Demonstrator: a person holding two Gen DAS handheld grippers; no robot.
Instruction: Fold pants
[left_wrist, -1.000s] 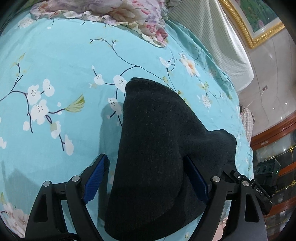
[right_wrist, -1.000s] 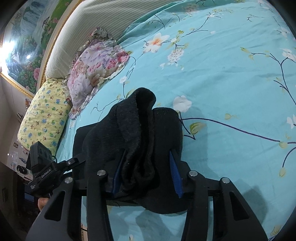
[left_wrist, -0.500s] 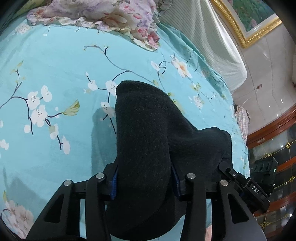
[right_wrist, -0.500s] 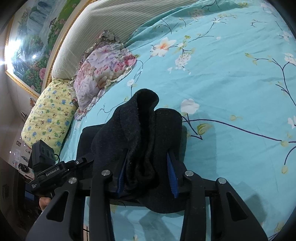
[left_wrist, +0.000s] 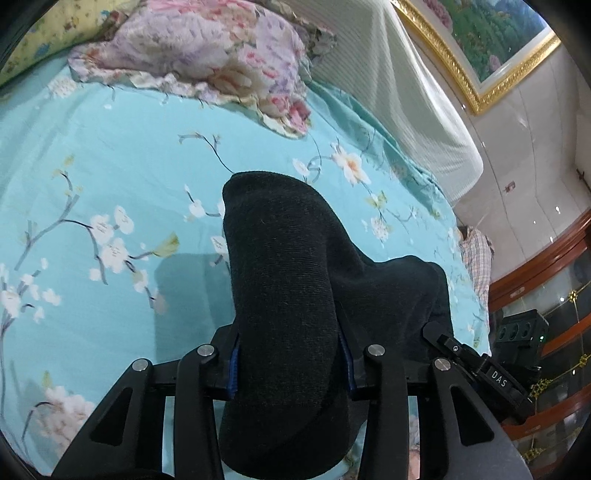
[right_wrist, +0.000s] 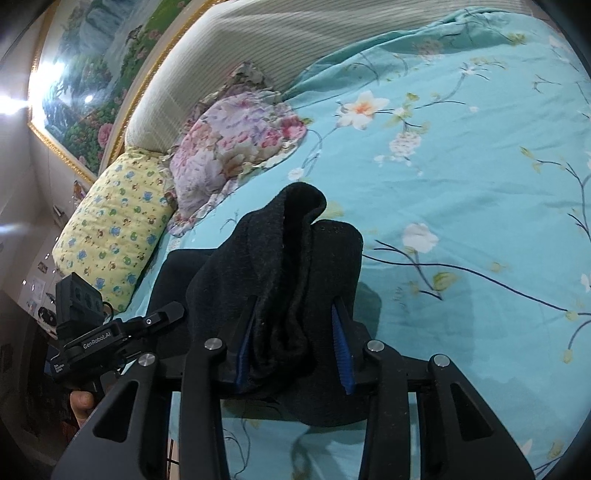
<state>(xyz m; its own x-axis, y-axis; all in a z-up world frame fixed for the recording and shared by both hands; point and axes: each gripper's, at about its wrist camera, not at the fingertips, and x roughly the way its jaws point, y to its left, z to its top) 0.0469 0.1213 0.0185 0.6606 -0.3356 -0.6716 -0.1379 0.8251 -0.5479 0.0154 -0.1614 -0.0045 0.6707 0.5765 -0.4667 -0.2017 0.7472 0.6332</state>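
The black knit pants (left_wrist: 280, 258) lie bunched on a turquoise flowered bedsheet (left_wrist: 92, 177). In the left wrist view a thick rounded fold of them rises between the blue pads of my left gripper (left_wrist: 290, 363). Its jaws are closing and the pads press on the fold from both sides. In the right wrist view the pants (right_wrist: 280, 251) stand up in a crumpled ridge, with my right gripper (right_wrist: 293, 350) shut on it. Both held parts are lifted a little off the sheet (right_wrist: 461, 184). The cloth hides the fingertips of both grippers.
A floral pillow (left_wrist: 207, 62) and a yellow patterned pillow (right_wrist: 110, 229) lie at the padded headboard (right_wrist: 258, 48). Above it hangs a gold-framed picture (left_wrist: 491, 48). A plaid cloth (left_wrist: 476, 251) hangs at the bed's edge before a wooden cabinet (left_wrist: 535, 273). A hand (right_wrist: 81, 402) holds the other gripper's handle.
My left gripper went from wide open around the fold to closed on it. Both grippers have risen, drawing the pants up off the sheet, and the pillows have come further into view.
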